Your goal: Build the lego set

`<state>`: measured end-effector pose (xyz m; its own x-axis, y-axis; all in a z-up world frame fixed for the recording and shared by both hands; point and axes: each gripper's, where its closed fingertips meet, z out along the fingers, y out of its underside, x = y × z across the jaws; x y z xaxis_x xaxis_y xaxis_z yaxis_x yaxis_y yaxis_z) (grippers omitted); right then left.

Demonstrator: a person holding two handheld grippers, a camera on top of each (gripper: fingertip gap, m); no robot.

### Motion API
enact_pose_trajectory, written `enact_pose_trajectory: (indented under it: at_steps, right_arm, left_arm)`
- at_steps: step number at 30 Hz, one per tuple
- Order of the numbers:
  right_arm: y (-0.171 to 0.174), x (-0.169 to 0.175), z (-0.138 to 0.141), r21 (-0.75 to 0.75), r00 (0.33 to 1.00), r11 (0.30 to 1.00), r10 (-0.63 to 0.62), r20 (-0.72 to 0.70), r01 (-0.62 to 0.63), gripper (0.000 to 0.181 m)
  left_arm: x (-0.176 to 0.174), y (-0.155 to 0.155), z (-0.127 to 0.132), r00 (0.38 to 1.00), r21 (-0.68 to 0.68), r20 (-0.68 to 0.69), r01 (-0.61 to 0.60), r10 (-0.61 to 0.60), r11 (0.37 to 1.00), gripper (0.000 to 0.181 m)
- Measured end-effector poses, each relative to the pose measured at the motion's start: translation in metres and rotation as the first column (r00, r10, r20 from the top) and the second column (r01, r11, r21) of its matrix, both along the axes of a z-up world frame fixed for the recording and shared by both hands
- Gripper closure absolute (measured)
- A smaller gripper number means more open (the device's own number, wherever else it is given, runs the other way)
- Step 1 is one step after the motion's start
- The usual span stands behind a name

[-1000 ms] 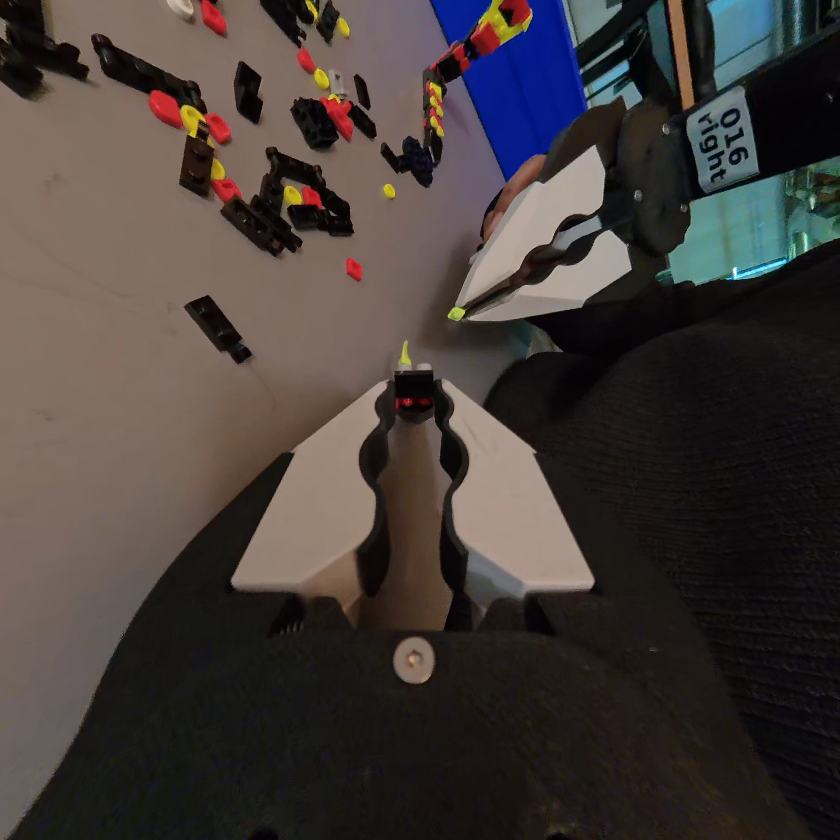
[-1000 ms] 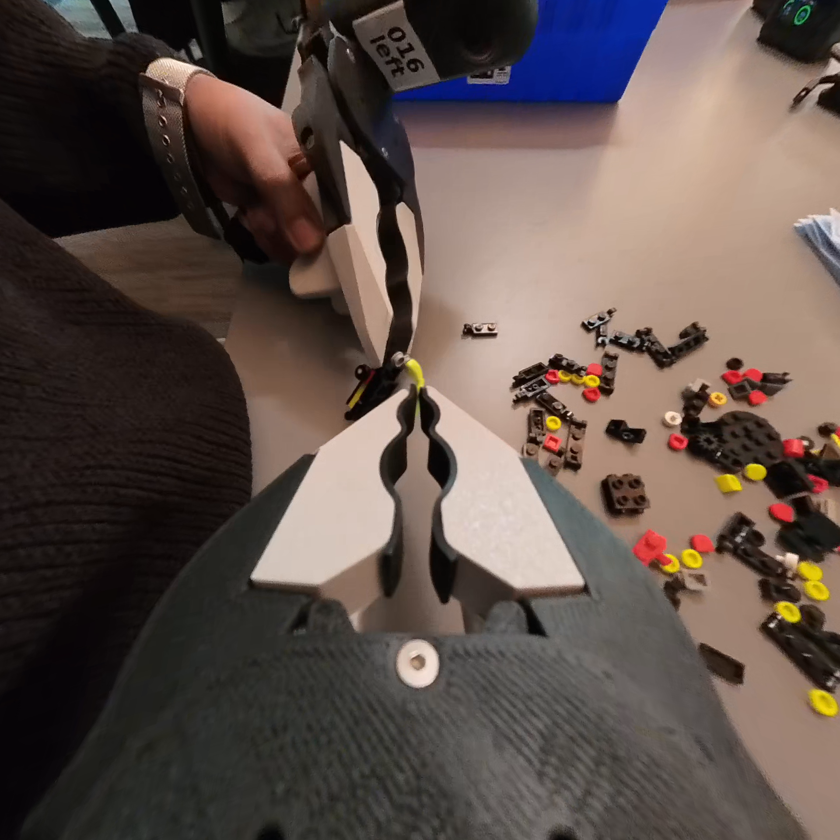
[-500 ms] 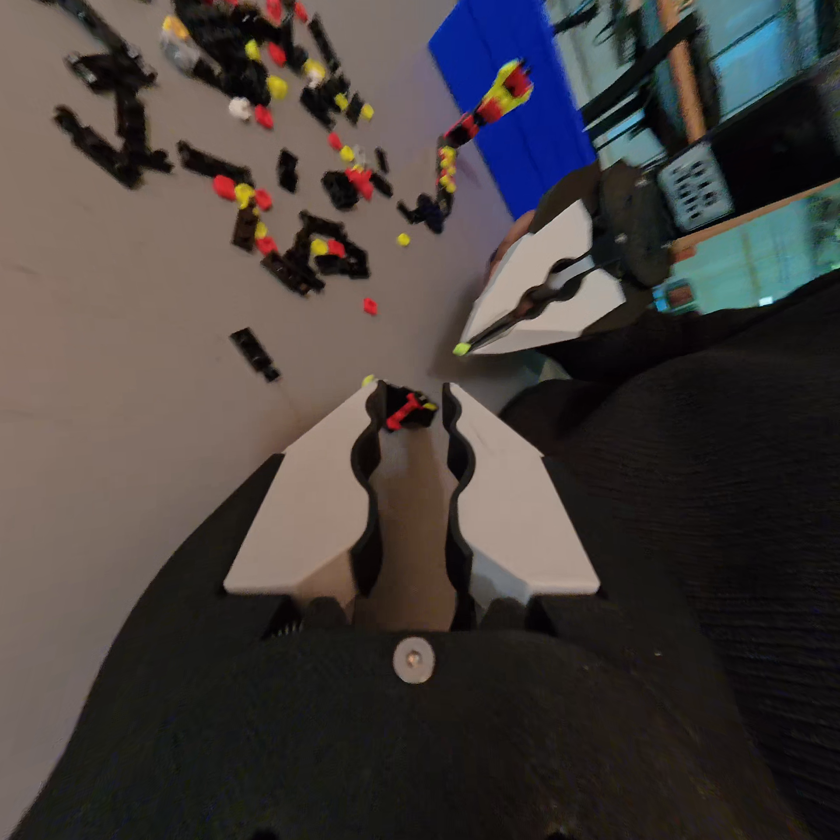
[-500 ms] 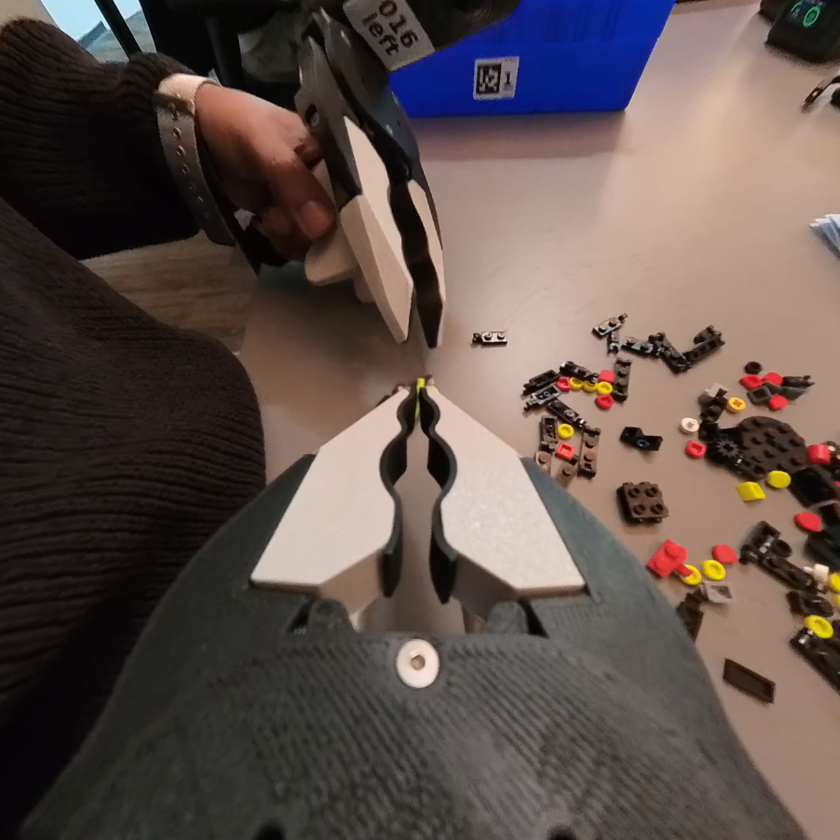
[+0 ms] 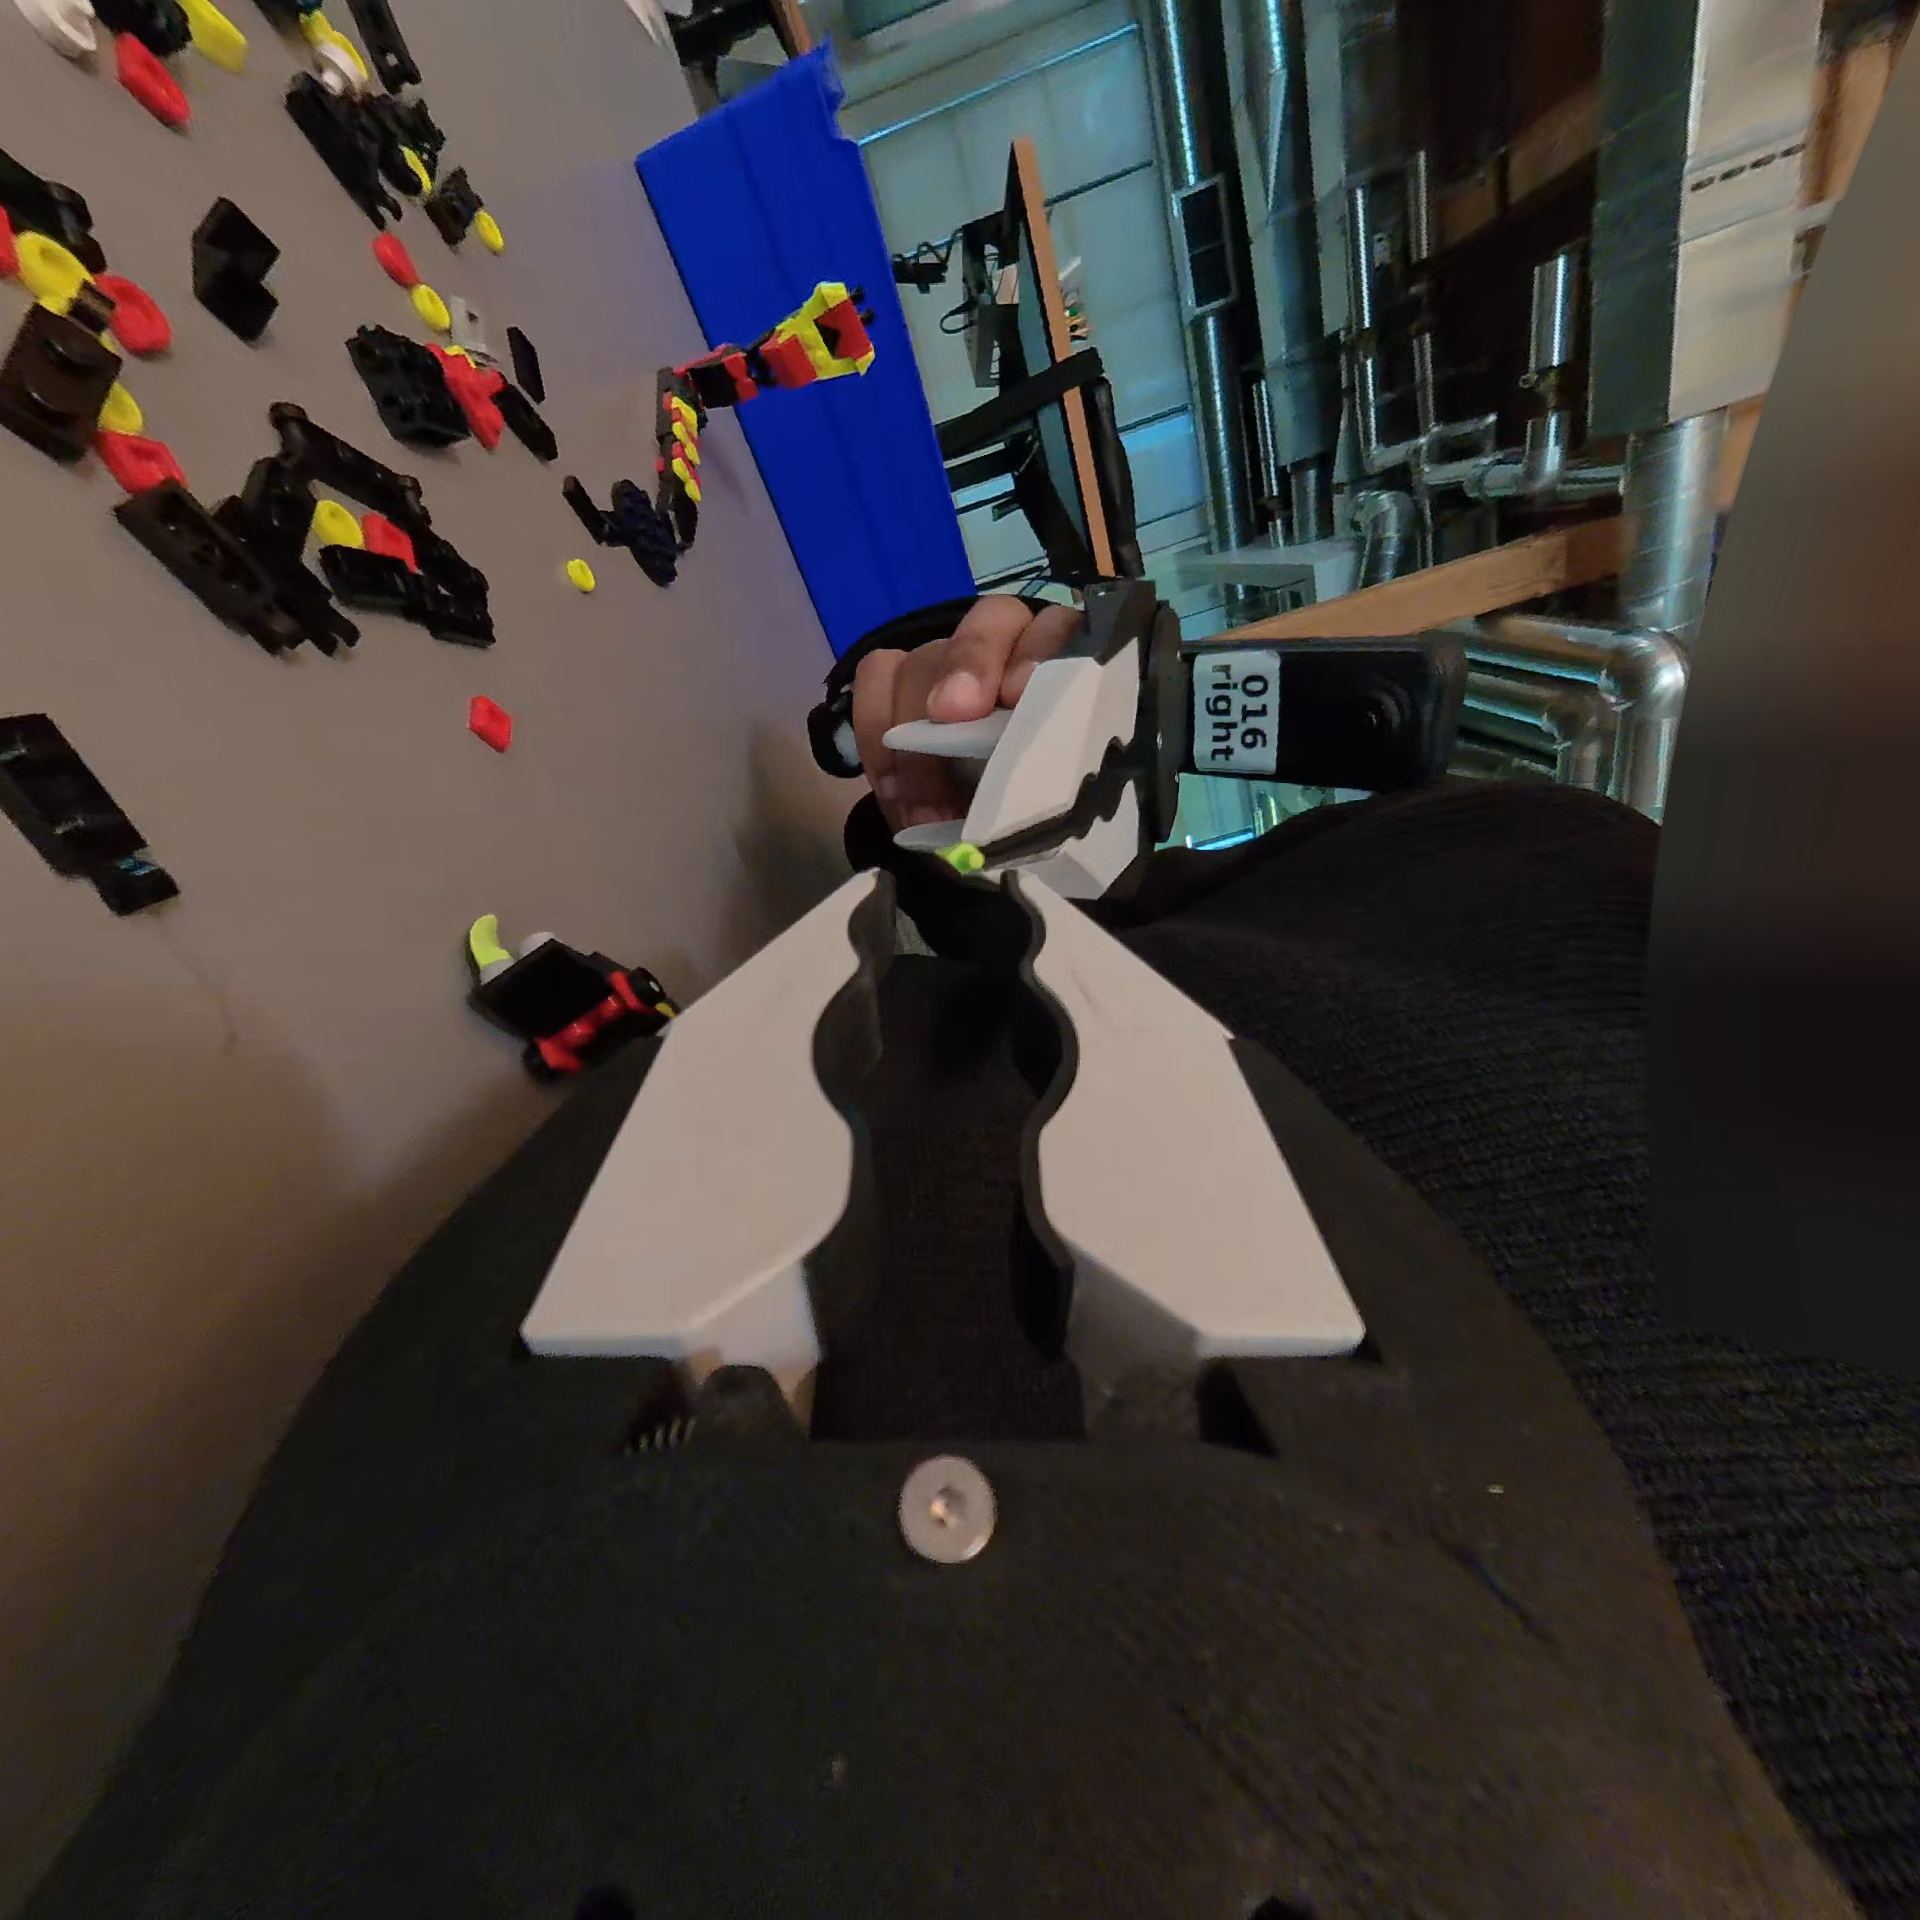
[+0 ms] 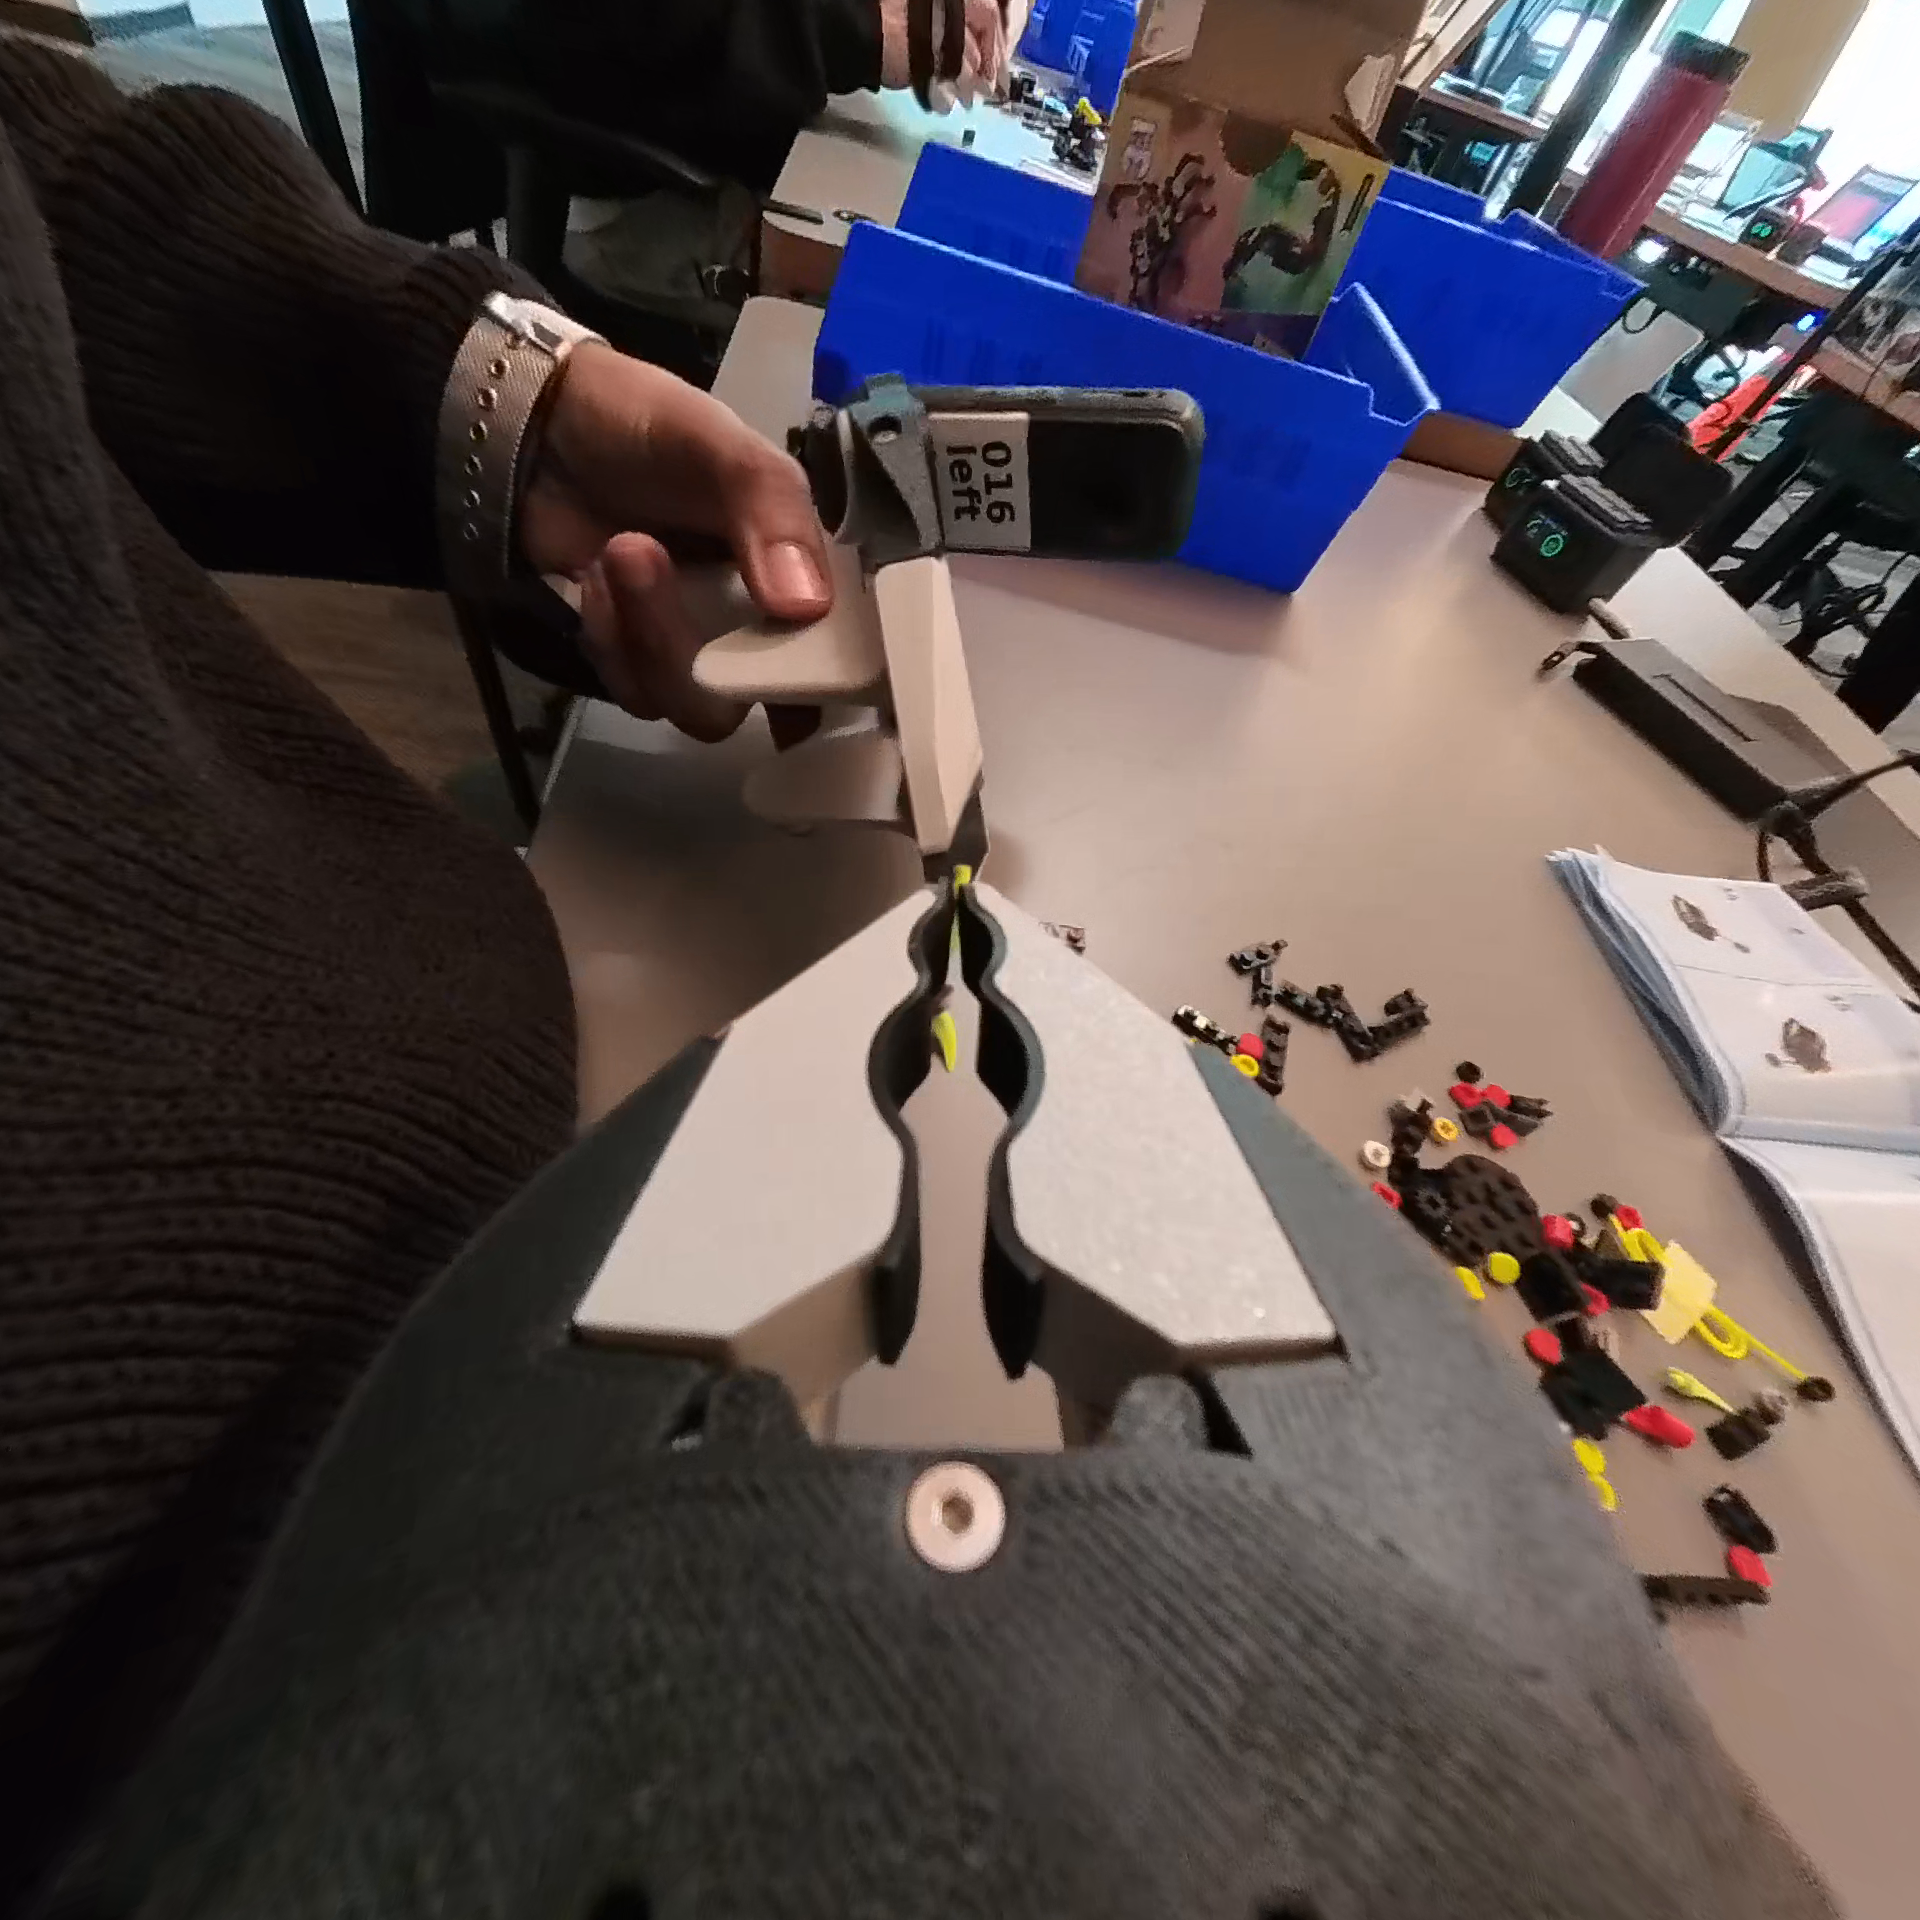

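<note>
My left gripper (image 5: 948,896) is open and empty, held off the grey table (image 5: 260,1143). A small black and red sub-assembly (image 5: 566,1000) with a lime claw on it lies on the table just left of its fingers. My right gripper (image 6: 961,906) is shut on a thin lime-yellow claw piece (image 6: 948,1029). It also shows in the left wrist view (image 5: 982,850), with the lime piece (image 5: 961,858) at its tip, right in front of my left fingertips. In the right wrist view my left gripper (image 6: 948,826) points down just beyond my right tips.
Loose black, red and yellow pieces (image 6: 1496,1226) lie spread on the table at the right. A partly built red, yellow and black chain (image 5: 774,358) stands near a blue bin (image 6: 1091,416). An open instruction booklet (image 6: 1766,997) lies at far right. A person's dark sleeve (image 6: 208,935) is at left. Left and right tips are no more than a few centimetres apart.
My left gripper opened and let go of the black and red sub-assembly, which now lies on the table. It then swung toward the right gripper, which stays shut on the lime piece.
</note>
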<state>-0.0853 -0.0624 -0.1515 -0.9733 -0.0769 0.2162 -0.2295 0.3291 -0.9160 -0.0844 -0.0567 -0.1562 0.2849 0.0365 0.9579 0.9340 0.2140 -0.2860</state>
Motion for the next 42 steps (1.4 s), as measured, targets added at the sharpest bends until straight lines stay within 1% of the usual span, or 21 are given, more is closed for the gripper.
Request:
enact_pose_trajectory:
  at_steps: [3, 5, 8, 13, 17, 19, 21, 23, 24, 25, 26, 27, 28, 29, 30, 32, 34, 35, 38, 40, 42]
  right_arm:
    - [-0.001, 0.002, -0.003, 0.022, 0.999, 1.000, 0.007, -0.046, -0.006, 0.181]
    - [-0.001, 0.003, -0.004, 0.029, 0.997, 1.000, 0.013, -0.075, -0.011, 0.181]
    - [-0.001, 0.004, -0.005, 0.035, 0.994, 0.999, 0.013, -0.110, -0.009, 0.181]
    - [-0.001, 0.005, -0.005, 0.030, 0.995, 0.999, 0.017, -0.095, -0.014, 0.181]
    - [-0.003, 0.003, -0.005, 0.016, 1.000, 1.000, 0.005, 0.014, -0.005, 0.179]
    - [-0.003, 0.001, -0.004, 0.009, 0.994, 1.000, -0.002, 0.109, 0.001, 0.173]
    - [-0.002, -0.003, -0.001, -0.014, 0.971, 1.000, -0.012, 0.238, 0.016, 0.170]
    - [-0.001, -0.010, 0.003, -0.044, 0.912, 0.998, -0.024, 0.409, 0.046, 0.168]
    - [-0.001, -0.012, 0.005, -0.060, 0.856, 0.997, -0.015, 0.517, 0.053, 0.168]
    - [0.000, -0.012, 0.008, -0.086, 0.778, 0.995, 0.017, 0.628, 0.048, 0.167]
    - [0.000, -0.013, 0.011, -0.120, 0.681, 0.992, 0.055, 0.730, 0.048, 0.168]
    - [0.001, -0.014, 0.014, -0.149, 0.578, 0.987, 0.092, 0.811, 0.052, 0.169]
    - [0.002, -0.014, 0.014, -0.168, 0.486, 0.984, 0.122, 0.865, 0.052, 0.175]
    - [0.003, -0.015, 0.011, -0.165, 0.423, 0.985, 0.128, 0.897, 0.051, 0.180]
    - [0.002, -0.014, 0.007, -0.150, 0.391, 0.988, 0.122, 0.912, 0.043, 0.181]
    - [0.001, -0.010, 0.002, -0.121, 0.374, 0.992, 0.103, 0.922, 0.025, 0.181]
    - [0.000, -0.009, 0.002, -0.117, 0.352, 0.993, 0.102, 0.930, 0.022, 0.178]
    - [0.000, -0.008, 0.002, -0.118, 0.340, 0.993, 0.104, 0.935, 0.019, 0.173]
    - [0.001, -0.008, 0.001, -0.116, 0.304, 0.993, 0.105, 0.947, 0.017, 0.171]
    - [0.000, -0.007, -0.001, -0.113, 0.306, 0.994, 0.104, 0.946, 0.011, 0.171]
    - [0.000, -0.006, 0.000, -0.118, 0.333, 0.993, 0.109, 0.937, 0.007, 0.172]
  left_arm:
    - [0.001, 0.002, 0.001, 1.000, 0.013, 0.000, 0.009, -0.009, 1.000, 0.167]
    - [0.000, 0.003, 0.000, 1.000, 0.005, 0.000, 0.006, -0.006, 1.000, 0.174]
    - [0.000, 0.003, -0.001, 1.000, 0.005, 0.001, 0.006, -0.006, 1.000, 0.175]
    - [0.000, 0.002, -0.002, 1.000, -0.017, -0.025, 0.007, -0.007, 1.000, 0.178]
    - [-0.002, 0.000, -0.002, 0.999, -0.023, -0.043, -0.005, 0.004, 1.000, 0.178]
    - [-0.002, -0.002, 0.000, 0.998, -0.016, -0.056, -0.011, 0.010, 1.000, 0.178]
    - [-0.003, -0.003, 0.002, 0.997, -0.012, -0.071, -0.017, 0.016, 1.000, 0.178]
    - [-0.003, -0.004, 0.004, 0.995, -0.010, -0.093, -0.020, 0.019, 1.000, 0.179]
    - [-0.003, -0.004, 0.006, 0.994, -0.006, -0.107, -0.019, 0.019, 1.000, 0.179]
    - [-0.003, -0.004, 0.007, 0.992, -0.008, -0.125, -0.019, 0.018, 1.000, 0.179]
    - [-0.003, -0.003, 0.008, 0.989, -0.017, -0.144, -0.019, 0.016, 1.000, 0.179]
    - [-0.002, -0.003, 0.008, 0.986, -0.030, -0.163, -0.020, 0.015, 0.999, 0.179]
    - [-0.002, -0.003, 0.009, 0.983, -0.040, -0.184, -0.022, 0.014, 0.999, 0.179]
    - [-0.002, -0.002, 0.009, 0.980, -0.051, -0.201, -0.023, 0.012, 0.998, 0.179]
    - [-0.002, -0.002, 0.009, 0.977, -0.062, -0.215, -0.025, 0.012, 0.998, 0.180]
    - [-0.003, -0.002, 0.008, 0.971, -0.081, -0.238, -0.037, 0.017, 0.996, 0.180]
    - [-0.002, -0.002, 0.008, 0.966, -0.096, -0.260, -0.037, 0.010, 0.995, 0.180]
    - [-0.002, -0.002, 0.008, 0.964, -0.103, -0.266, -0.039, 0.010, 0.994, 0.181]
    - [-0.001, -0.001, 0.007, 0.961, -0.118, -0.277, -0.031, -0.003, 0.993, 0.181]
    - [-0.001, 0.001, 0.004, 0.962, -0.132, -0.271, -0.029, -0.008, 0.991, 0.181]
    - [-0.002, 0.001, 0.002, 0.966, -0.138, -0.259, -0.031, -0.006, 0.990, 0.181]
